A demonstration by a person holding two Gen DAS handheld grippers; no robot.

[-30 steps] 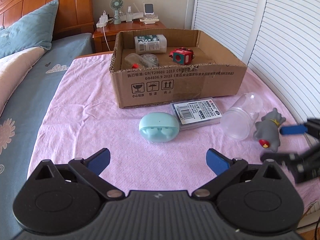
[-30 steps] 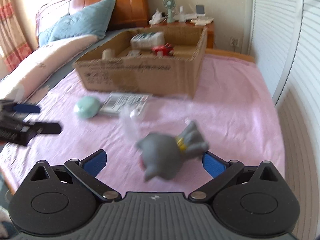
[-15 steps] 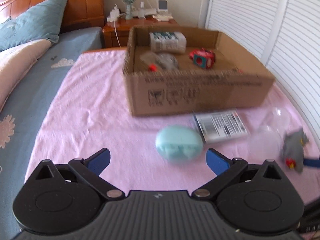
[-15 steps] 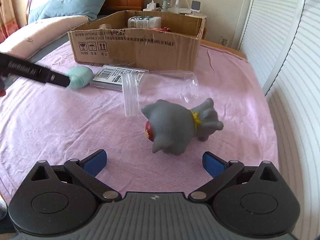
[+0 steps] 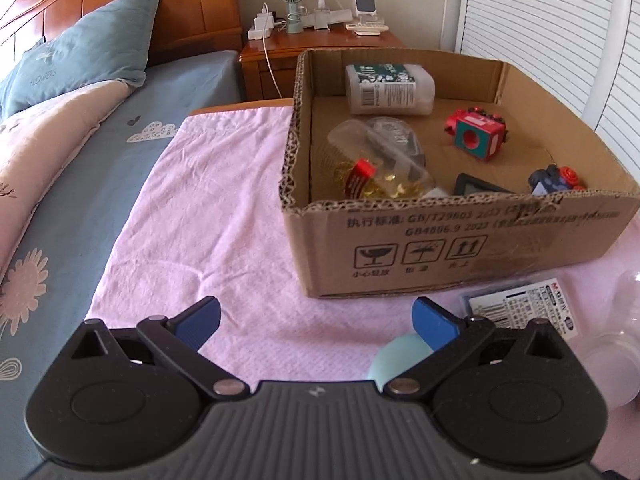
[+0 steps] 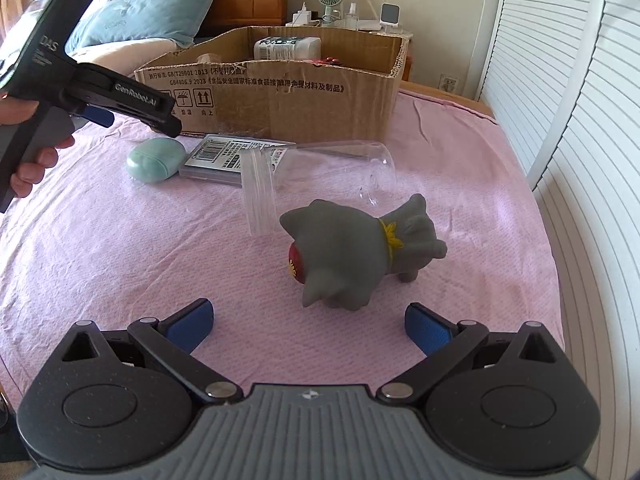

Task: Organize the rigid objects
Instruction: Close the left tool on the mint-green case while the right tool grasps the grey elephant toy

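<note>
Left wrist view: my left gripper (image 5: 316, 318) has moved in low, released and empty; the mint case (image 5: 394, 358), which lay ahead a second ago, now sits just under its right finger. The cardboard box (image 5: 460, 240) fills the view.

Right wrist view: my right gripper (image 6: 306, 322), spread wide and empty, has crept closer to the grey cat toy (image 6: 360, 248) standing on the pink cloth (image 6: 120, 260). I judge both pickups imminent.

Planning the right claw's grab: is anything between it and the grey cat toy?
Nothing visible. The right claw is open, with bare pink cloth up to the grey cat toy. The clear jar lies behind the toy.
</note>
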